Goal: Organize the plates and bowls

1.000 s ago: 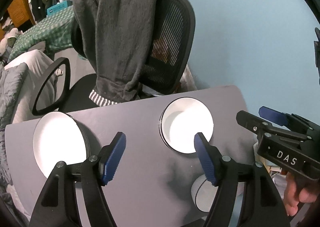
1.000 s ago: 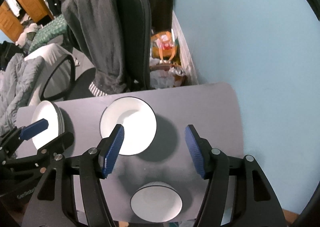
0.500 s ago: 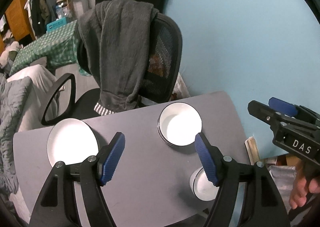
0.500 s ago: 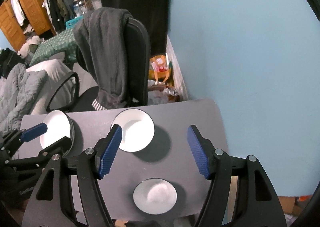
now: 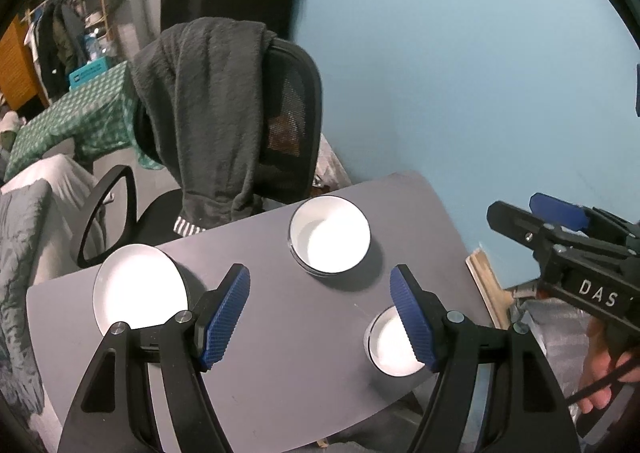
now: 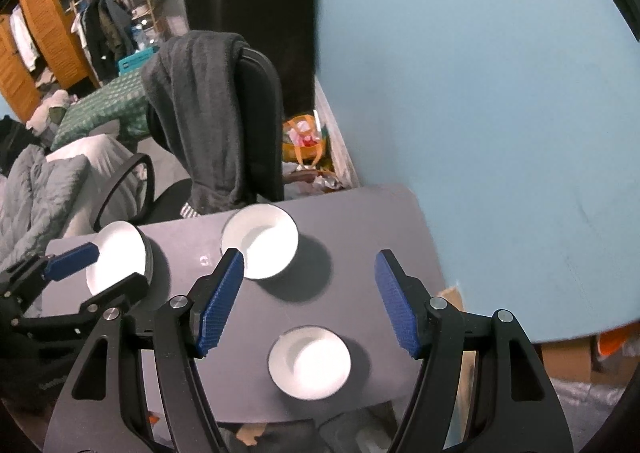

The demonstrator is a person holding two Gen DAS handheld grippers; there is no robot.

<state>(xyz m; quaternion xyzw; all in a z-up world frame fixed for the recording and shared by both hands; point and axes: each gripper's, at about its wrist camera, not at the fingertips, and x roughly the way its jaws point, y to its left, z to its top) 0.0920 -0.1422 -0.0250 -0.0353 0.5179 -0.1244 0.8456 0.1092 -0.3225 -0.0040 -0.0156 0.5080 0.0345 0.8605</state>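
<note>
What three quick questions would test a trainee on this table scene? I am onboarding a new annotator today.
1. True or false: the left hand-held gripper is shut on the large white plate.
2. How many white dishes sit on the grey table?
3. Multiple choice: the small white bowl lies (A) at the table's near edge, (B) on the chair, (C) inside the black-rimmed white bowl.

Key: 1 false, both it and the right hand-held gripper are open and hold nothing; 2 three; 3 A.
</note>
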